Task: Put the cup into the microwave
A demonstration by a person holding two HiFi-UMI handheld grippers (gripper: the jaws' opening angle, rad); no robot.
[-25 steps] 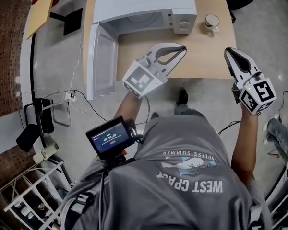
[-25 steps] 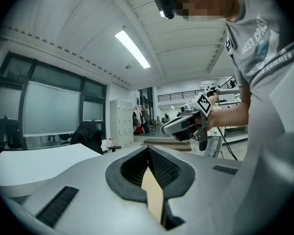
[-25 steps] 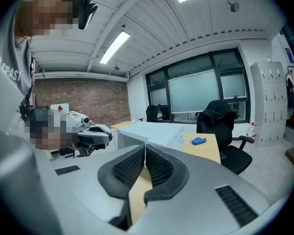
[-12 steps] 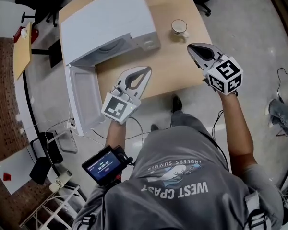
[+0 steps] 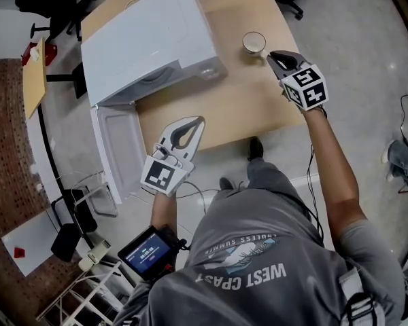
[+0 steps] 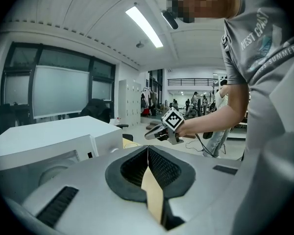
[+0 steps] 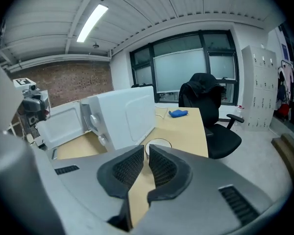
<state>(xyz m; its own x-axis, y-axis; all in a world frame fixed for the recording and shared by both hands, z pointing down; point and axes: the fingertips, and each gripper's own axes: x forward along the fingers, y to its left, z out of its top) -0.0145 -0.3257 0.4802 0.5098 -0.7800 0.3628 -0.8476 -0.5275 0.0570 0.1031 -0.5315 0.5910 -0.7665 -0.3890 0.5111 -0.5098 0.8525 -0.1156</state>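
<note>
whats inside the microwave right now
The microwave has its door open, but its own top covers nearly all the cavity from the head view, so its contents cannot be told. The cup is not inside: it stands on the table beside the microwave.

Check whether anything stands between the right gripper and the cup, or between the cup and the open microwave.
Nothing visible separates the right gripper from the round white cup; only bare wooden table lies between. The white microwave has its door open, but the left gripper hovers in front of its opening.
</note>
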